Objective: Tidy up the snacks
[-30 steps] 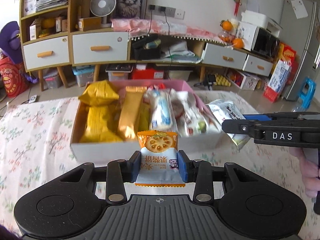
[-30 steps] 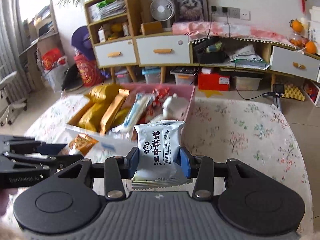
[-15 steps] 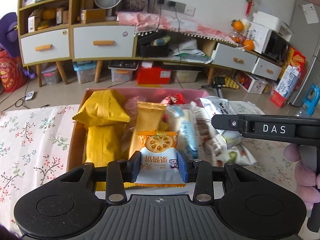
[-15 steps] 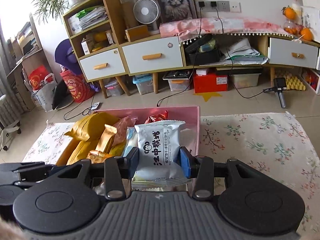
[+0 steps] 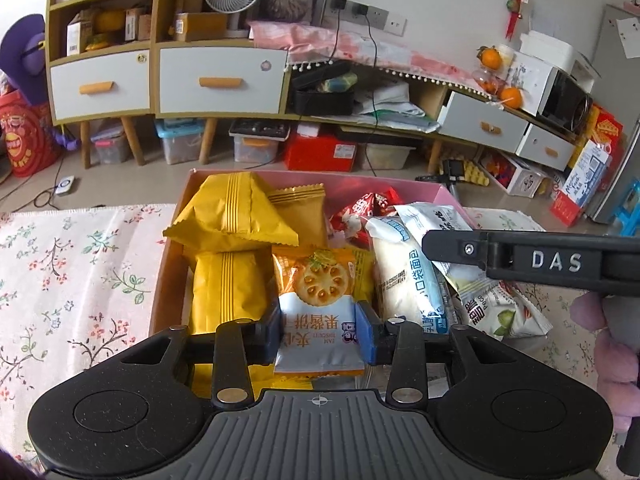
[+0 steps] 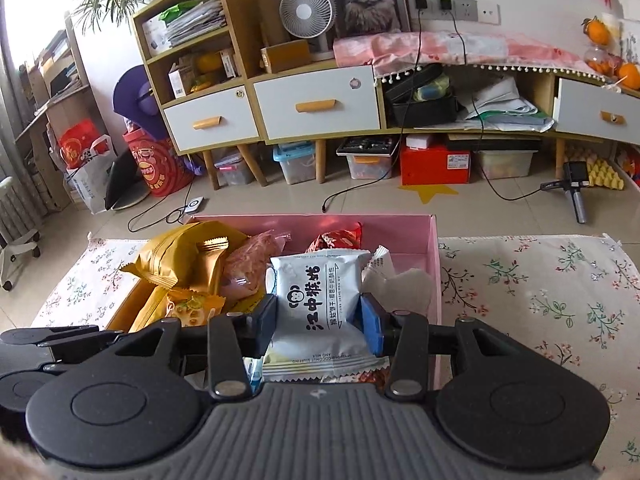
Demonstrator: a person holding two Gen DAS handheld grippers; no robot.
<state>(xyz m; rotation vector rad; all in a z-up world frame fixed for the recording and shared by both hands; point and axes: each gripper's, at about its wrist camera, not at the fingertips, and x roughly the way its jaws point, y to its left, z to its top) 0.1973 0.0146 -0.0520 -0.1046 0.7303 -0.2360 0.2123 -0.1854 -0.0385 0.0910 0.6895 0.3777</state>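
The left gripper (image 5: 320,330) holds an orange-and-white biscuit packet (image 5: 318,304) upright between its blue pads, pinched at the packet's lower half; the packet hangs over the near middle of the pink box (image 5: 420,192), above the yellow snack bags (image 5: 228,216); its print reads "JAM BISCUIT" upside down under a picture of a round jam biscuit, beside Chinese characters. The right gripper (image 6: 318,322) has a white biscuit packet (image 6: 320,294) between its pads, over the right part of the same box (image 6: 434,256); its jaws have just been opening, and the right pad stands slightly off the packet's edge while the left pad still touches it; whether the grip still bears cannot be told. That packet shows a monkey-face logo, large Chinese characters running down it, and small print along its lower seam too fine to read. In the left wrist view, the right gripper's body (image 5: 536,260) carries raised letters "DAS"; beside it lies a white bread bag (image 5: 404,276) with blue Chinese writing. The box sits on a floral tablecloth (image 6: 540,288).
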